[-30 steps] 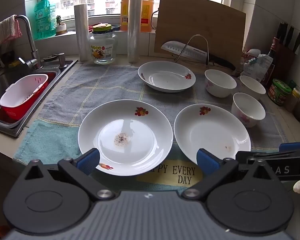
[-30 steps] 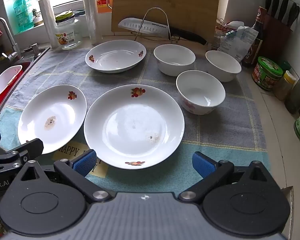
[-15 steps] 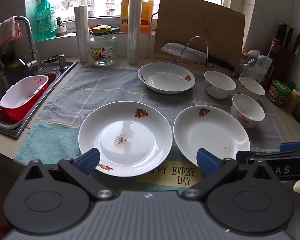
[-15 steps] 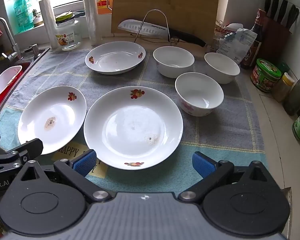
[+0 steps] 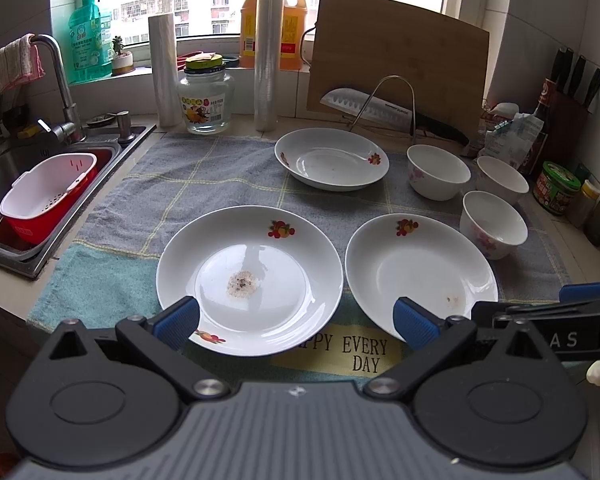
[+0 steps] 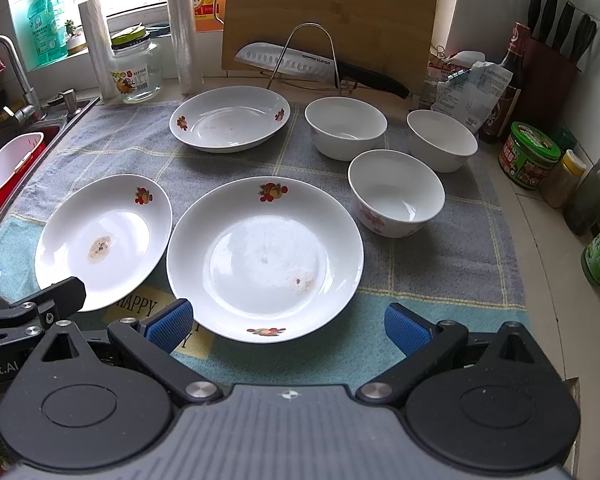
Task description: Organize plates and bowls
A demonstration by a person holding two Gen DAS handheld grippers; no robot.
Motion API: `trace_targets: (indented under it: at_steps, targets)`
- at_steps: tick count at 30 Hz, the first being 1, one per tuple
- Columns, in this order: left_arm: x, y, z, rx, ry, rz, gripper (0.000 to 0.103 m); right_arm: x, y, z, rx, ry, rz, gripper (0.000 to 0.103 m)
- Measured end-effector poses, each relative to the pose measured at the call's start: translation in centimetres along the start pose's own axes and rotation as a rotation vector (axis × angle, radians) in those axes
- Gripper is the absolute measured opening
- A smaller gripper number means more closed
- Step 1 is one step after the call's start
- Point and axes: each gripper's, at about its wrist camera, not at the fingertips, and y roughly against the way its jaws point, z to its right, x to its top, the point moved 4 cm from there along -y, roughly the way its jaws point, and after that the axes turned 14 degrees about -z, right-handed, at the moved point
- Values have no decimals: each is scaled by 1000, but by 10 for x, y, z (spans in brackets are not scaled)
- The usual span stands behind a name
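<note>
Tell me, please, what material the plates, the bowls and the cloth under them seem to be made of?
The plates look like glazed white ceramic or porcelain: a glossy surface that mirrors the window light, with printed fruit motifs on the rim. The bowls seem the same, shiny white with faint pink flowers; melamine cannot be ruled out. The cloth looks like woven cotton towelling, matte and slightly fuzzy.

Bare towel (image 5: 204, 176) left of back plate (image 5: 332, 159) gives passage. Three bowls (image 6: 396, 192) crowd right side; knife rack (image 6: 308, 60), cutting board (image 6: 332, 12) block rear.
</note>
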Motion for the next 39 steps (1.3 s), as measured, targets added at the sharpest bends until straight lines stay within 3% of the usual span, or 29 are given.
trace_targets:
  at_steps: [39]
  targets:
    - [1, 7, 3, 12, -1, 32, 102, -2, 2, 5, 3, 0, 17, 103]
